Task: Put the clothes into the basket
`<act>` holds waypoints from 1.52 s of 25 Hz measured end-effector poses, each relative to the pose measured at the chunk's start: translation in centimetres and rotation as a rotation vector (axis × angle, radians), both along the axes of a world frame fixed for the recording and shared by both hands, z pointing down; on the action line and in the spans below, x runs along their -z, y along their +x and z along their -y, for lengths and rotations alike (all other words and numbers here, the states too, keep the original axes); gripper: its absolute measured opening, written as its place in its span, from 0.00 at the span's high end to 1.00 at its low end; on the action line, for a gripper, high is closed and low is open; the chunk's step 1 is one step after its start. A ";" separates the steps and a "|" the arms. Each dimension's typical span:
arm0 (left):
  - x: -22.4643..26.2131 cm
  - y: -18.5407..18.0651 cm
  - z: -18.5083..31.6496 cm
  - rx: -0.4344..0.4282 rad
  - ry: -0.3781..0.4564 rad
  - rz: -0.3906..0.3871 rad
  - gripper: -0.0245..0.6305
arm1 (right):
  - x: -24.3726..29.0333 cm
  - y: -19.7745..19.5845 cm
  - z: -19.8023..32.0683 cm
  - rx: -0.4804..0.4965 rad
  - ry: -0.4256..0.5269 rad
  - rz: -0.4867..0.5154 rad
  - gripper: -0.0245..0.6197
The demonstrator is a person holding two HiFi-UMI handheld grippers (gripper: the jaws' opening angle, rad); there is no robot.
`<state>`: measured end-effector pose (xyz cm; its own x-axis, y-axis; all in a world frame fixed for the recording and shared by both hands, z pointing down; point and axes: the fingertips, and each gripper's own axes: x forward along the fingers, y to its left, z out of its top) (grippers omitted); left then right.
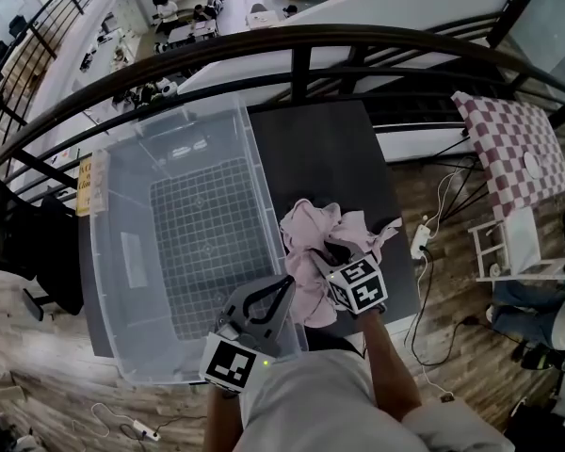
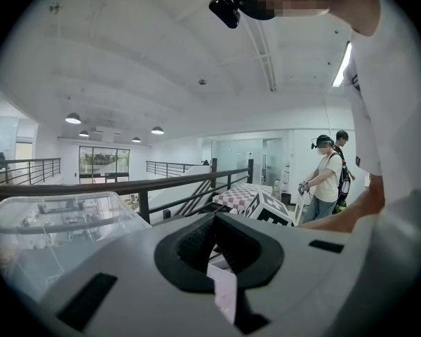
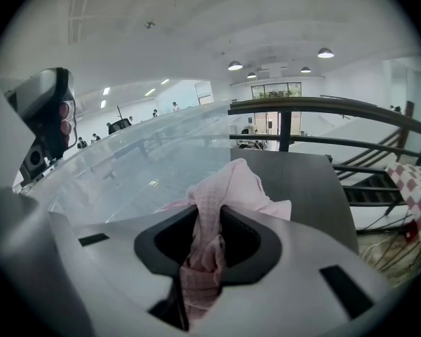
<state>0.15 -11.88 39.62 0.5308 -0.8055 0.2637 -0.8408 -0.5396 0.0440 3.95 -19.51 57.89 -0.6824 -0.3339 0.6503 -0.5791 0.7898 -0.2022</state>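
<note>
Jaws of the right gripper (image 3: 205,248) clamp the pink garment (image 1: 311,229) at three o'clock of the empty basket (image 1: 104,215); the left gripper (image 2: 217,241) sits closed on nothing.

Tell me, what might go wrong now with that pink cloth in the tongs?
The right tongs pinch only part of the pink cloth, so it might slip free when lifted. Its loose rest could snag on the tall rim of the clear basket and hang outside.
</note>
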 end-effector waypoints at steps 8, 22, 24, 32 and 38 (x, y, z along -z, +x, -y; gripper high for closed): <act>0.3 -0.1 0.3 0.003 0.010 -0.007 0.96 | 3.2 2.0 0.2 -0.052 0.040 0.059 0.80; 2.3 -1.1 -0.3 0.028 0.068 -0.003 0.96 | 14.4 2.4 0.3 -0.054 0.228 0.198 0.80; 2.9 -1.4 -0.4 0.033 0.083 -0.005 0.96 | 16.4 2.2 0.3 -0.047 0.265 0.217 0.80; 4.8 -3.0 -1.3 0.064 0.144 0.005 0.96 | 23.2 0.0 -0.7 0.031 0.409 0.252 0.81; 6.2 -5.7 -2.8 0.123 0.181 0.028 0.96 | 26.4 -3.8 -2.5 0.141 0.474 0.274 0.81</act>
